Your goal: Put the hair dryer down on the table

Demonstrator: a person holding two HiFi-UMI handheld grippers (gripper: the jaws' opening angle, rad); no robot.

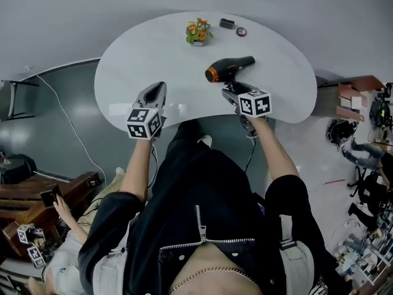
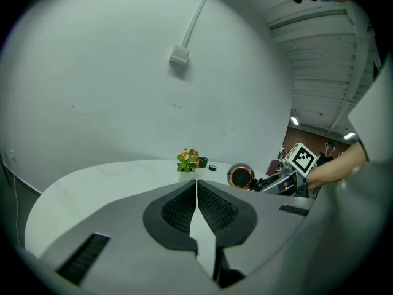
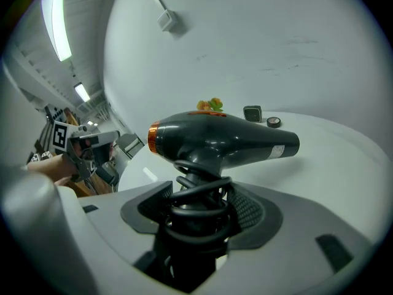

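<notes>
The black hair dryer (image 1: pixel 230 68) with an orange ring at its rear end lies level over the white table (image 1: pixel 141 54), right of centre. My right gripper (image 1: pixel 229 91) is shut on its handle, which has the black cord coiled round it (image 3: pixel 198 209). The barrel (image 3: pixel 224 140) runs crosswise above the jaws, orange end to the left. Whether the dryer touches the tabletop I cannot tell. My left gripper (image 1: pixel 159 86) hovers over the table's near left part, its jaws shut together (image 2: pixel 196 195) with nothing between them. It sees the dryer's orange end (image 2: pixel 241 176) to its right.
A small potted plant (image 1: pixel 198 32), a dark little box (image 1: pixel 226 23) and a round lid-like thing (image 1: pixel 241 32) stand at the table's far edge. Another person sits at the lower left (image 1: pixel 67 238). Clutter and cables lie on the floor at the right (image 1: pixel 362 134).
</notes>
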